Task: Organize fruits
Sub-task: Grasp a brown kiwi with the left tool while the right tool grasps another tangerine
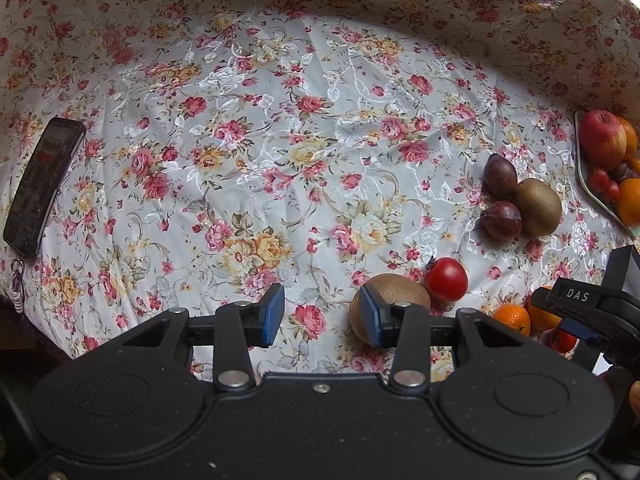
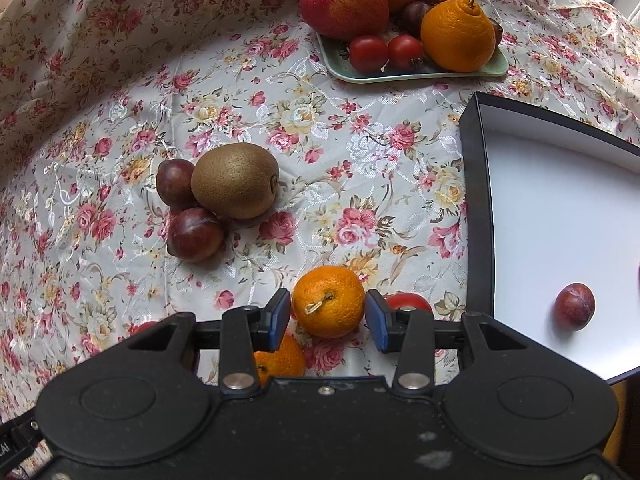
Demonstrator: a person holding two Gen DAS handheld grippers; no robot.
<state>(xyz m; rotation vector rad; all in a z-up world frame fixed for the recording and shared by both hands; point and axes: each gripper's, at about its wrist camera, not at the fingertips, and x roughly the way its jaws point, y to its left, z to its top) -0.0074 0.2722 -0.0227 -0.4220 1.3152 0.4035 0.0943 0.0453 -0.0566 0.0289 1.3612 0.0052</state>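
My right gripper (image 2: 327, 318) is open with a small orange mandarin (image 2: 329, 301) between its blue pads, a slight gap at each side. A second mandarin (image 2: 280, 358) and a red tomato (image 2: 408, 303) lie just beside it. A kiwi (image 2: 235, 180) and two plums (image 2: 195, 233) lie to the left. A black box with white inside (image 2: 520, 208) holds one plum (image 2: 575, 306). My left gripper (image 1: 322, 316) is open and empty over the cloth, its right pad in front of a kiwi (image 1: 394, 290), next to a tomato (image 1: 446, 279).
A pale green tray (image 2: 416, 74) at the back holds an apple (image 2: 344, 2), oranges and small tomatoes. A black phone (image 1: 42, 180) lies at the left of the floral tablecloth (image 1: 280, 140). The right gripper's arm (image 1: 592, 308) shows in the left wrist view.
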